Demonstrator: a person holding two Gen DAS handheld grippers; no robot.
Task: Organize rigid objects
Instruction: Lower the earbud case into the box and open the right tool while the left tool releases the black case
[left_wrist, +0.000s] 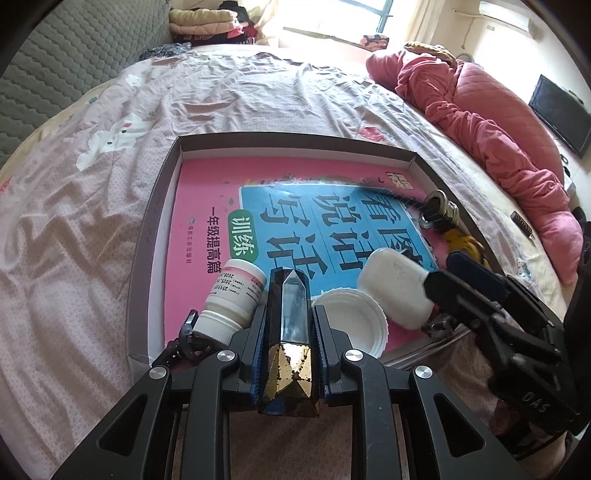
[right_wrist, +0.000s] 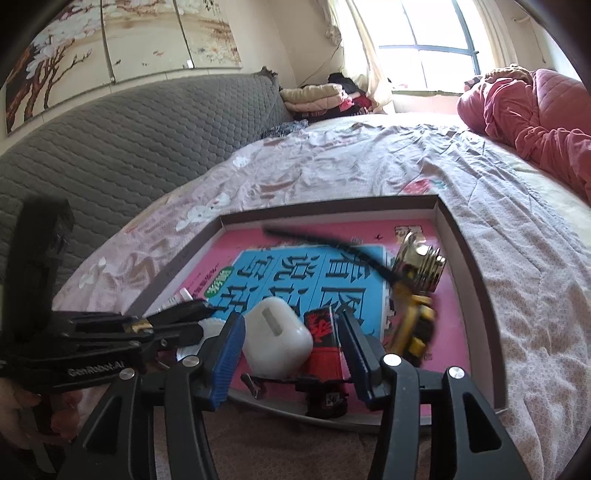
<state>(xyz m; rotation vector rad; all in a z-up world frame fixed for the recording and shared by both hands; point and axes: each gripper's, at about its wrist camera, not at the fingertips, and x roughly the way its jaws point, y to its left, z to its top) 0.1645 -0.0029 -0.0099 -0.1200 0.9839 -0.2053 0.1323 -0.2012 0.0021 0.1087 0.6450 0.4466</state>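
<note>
A shallow cardboard box (left_wrist: 155, 229) lies on the bed with a pink and blue book (left_wrist: 207, 192) flat inside. My left gripper (left_wrist: 290, 310) is shut on a black and gold faceted crystal (left_wrist: 291, 354), held over the box's near edge. Beside it stand a white pill bottle (left_wrist: 236, 295), a white lid (left_wrist: 351, 317) and a white earbud case (left_wrist: 395, 288). My right gripper (right_wrist: 291, 317) is open around that white case (right_wrist: 277, 332), with a red and black small box (right_wrist: 325, 332) next to it. A brass fitting (right_wrist: 421, 258) and a yellow toy (right_wrist: 413, 317) lie at the box's right.
A black bristly cord (right_wrist: 325, 243) crosses the book. A red quilt (left_wrist: 480, 122) is heaped at the bed's far right, and a grey padded headboard (right_wrist: 129, 140) runs along the left. A small dark item (left_wrist: 522, 225) lies on the sheet right of the box.
</note>
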